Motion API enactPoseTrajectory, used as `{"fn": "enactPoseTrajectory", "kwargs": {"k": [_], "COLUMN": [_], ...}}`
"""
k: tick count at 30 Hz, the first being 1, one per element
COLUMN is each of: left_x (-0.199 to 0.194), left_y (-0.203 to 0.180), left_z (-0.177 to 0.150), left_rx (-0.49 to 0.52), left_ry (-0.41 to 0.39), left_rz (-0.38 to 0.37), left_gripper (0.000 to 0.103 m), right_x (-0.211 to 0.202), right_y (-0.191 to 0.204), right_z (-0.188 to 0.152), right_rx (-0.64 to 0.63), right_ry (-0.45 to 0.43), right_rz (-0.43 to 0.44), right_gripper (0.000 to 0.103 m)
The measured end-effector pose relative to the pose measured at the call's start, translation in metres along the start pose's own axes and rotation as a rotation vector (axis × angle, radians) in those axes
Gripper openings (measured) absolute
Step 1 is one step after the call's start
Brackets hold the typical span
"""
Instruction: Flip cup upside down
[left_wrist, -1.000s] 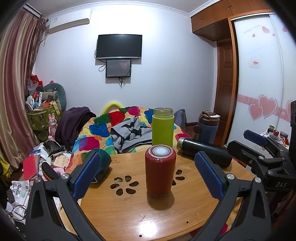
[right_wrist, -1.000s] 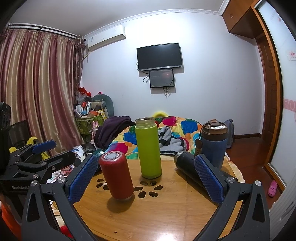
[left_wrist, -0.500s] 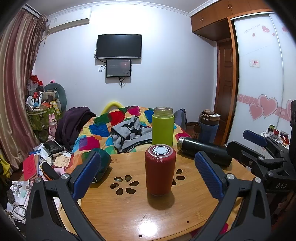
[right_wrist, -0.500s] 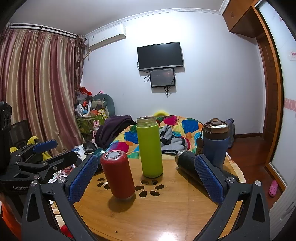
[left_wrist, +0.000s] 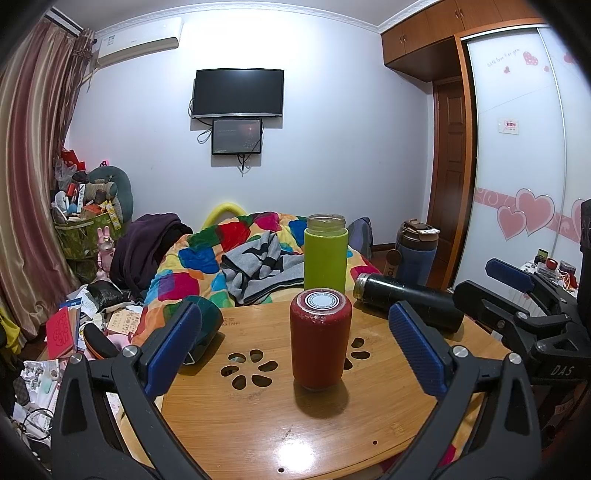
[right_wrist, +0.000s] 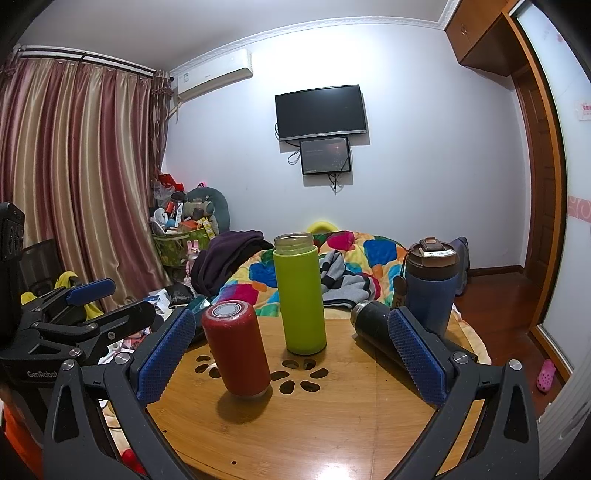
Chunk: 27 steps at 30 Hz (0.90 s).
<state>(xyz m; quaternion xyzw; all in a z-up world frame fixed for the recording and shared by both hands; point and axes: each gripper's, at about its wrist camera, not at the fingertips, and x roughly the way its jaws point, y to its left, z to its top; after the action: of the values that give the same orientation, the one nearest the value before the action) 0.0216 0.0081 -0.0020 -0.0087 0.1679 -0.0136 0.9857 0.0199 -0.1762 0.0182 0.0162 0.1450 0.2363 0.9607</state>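
A red cup (left_wrist: 320, 339) stands on the round wooden table (left_wrist: 258, 424) with its flat white-ringed end up; it also shows in the right wrist view (right_wrist: 236, 349). My left gripper (left_wrist: 295, 350) is open and empty, its blue pads either side of the cup but nearer the camera, not touching. My right gripper (right_wrist: 291, 354) is open and empty, in front of the table's middle; it also shows at the right of the left wrist view (left_wrist: 517, 291). The left gripper shows at the left of the right wrist view (right_wrist: 92, 302).
A green bottle (right_wrist: 300, 293) stands upright behind the red cup. A black flask (right_wrist: 373, 332) lies on its side at the right. A blue tumbler (right_wrist: 430, 286) stands at the back right. A dark teal object (left_wrist: 207, 325) lies at the table's left edge. A bed with a colourful quilt (left_wrist: 207, 262) is behind.
The right wrist view has shifted slightly, so the cups sit a little further right in it. The left gripper and the cups have not visibly moved.
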Motion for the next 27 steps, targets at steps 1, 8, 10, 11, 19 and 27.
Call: {"fn": "enactPoseTrajectory", "kwargs": {"k": [1,8,10,11,19,27], "left_x": [-0.0001,0.0004,0.0003,0.0003,-0.0037,-0.0022], "left_y": [-0.0002,0.0007,0.0003,0.0003,-0.0027,-0.0065], "left_z": [0.0001,0.0,0.0003,0.0003,-0.0003,-0.0007], "left_rx": [0.0,0.003,0.003,0.003,0.009,0.019], "left_ry": [0.001,-0.003,-0.004,-0.006,-0.026,-0.025], "left_rz": [0.0,0.009,0.006,0.007,0.006,0.001], "left_gripper": [0.103,0.103,0.103,0.103,0.103,0.103], "right_x": [-0.0001,-0.0008,-0.0011,-0.0009,-0.0011,-0.002], "right_y": [0.0002,0.0012,0.0015,0.0012,0.0018,0.0011], "right_z": [0.0,0.0009,0.0008,0.0008,0.0008,0.0028], "right_rx": [0.0,-0.001,-0.002,-0.001,0.0,0.005], "right_ry": [0.0,-0.001,-0.001,-0.001,-0.002,-0.004], "right_rz": [0.001,0.002,0.001,0.001,0.001,0.004], "right_gripper": [0.103,0.103,0.103,0.103,0.103,0.103]}}
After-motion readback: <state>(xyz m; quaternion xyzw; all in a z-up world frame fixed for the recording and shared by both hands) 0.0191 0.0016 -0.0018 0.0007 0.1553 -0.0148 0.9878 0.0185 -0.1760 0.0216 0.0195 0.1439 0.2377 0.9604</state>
